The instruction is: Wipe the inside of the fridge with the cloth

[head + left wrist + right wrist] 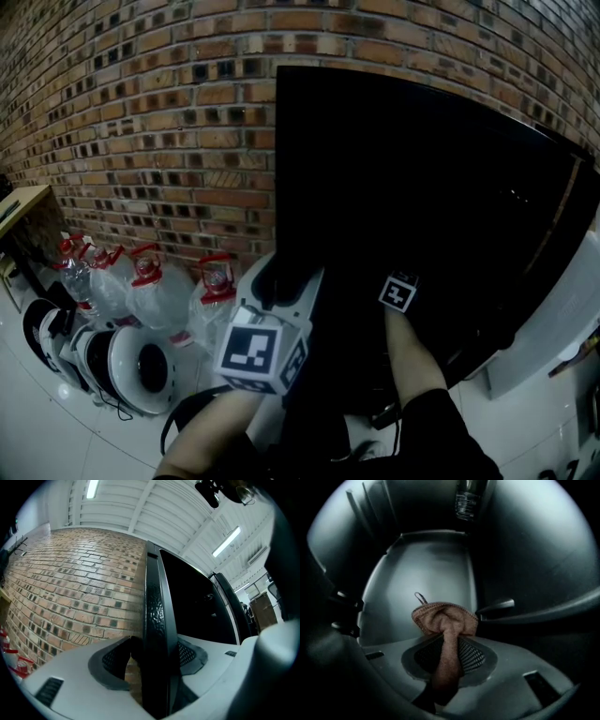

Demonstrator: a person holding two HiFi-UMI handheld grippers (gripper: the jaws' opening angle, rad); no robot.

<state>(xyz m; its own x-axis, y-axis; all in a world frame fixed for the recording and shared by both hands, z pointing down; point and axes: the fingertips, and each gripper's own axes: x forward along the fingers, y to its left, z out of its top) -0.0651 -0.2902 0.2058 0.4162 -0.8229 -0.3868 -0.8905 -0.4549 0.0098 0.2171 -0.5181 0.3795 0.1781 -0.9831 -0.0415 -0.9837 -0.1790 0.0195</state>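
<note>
Head view, nearest: two forearms reach forward, each bearing a gripper with a marker cube (pixel 262 354). The left gripper (pixel 281 281) meets the left edge of the black fridge (pixel 422 187). The right forearm (pixel 412 356) runs into the fridge's dark opening, where this view loses the jaws and the cloth.

Left gripper view: the jaws are closed on the textured black door edge (pixel 157 620), which stands upright between both pads and fills the gap. This view alone confirms the grip.

Right gripper view: the right gripper (pixel 446 656) pinches the pinkish-brown cloth (pixel 446 618). A twisted strip of the cloth runs back between the pads. Its bunched front, with a small hanging loop, bulges just beyond the jaw tips. Only this view shows the fridge's inside: a pale grey inner wall (pixel 426 569) lies just past the cloth, and whether the cloth touches it cannot be told. A ledge (pixel 497 605) juts at right, and a bottle (pixel 466 501) stands at the far top.

Farthest, head view: water jugs (pixel 155 291) and helmets (pixel 131 366) lie on the floor before a brick wall (pixel 141 112).
</note>
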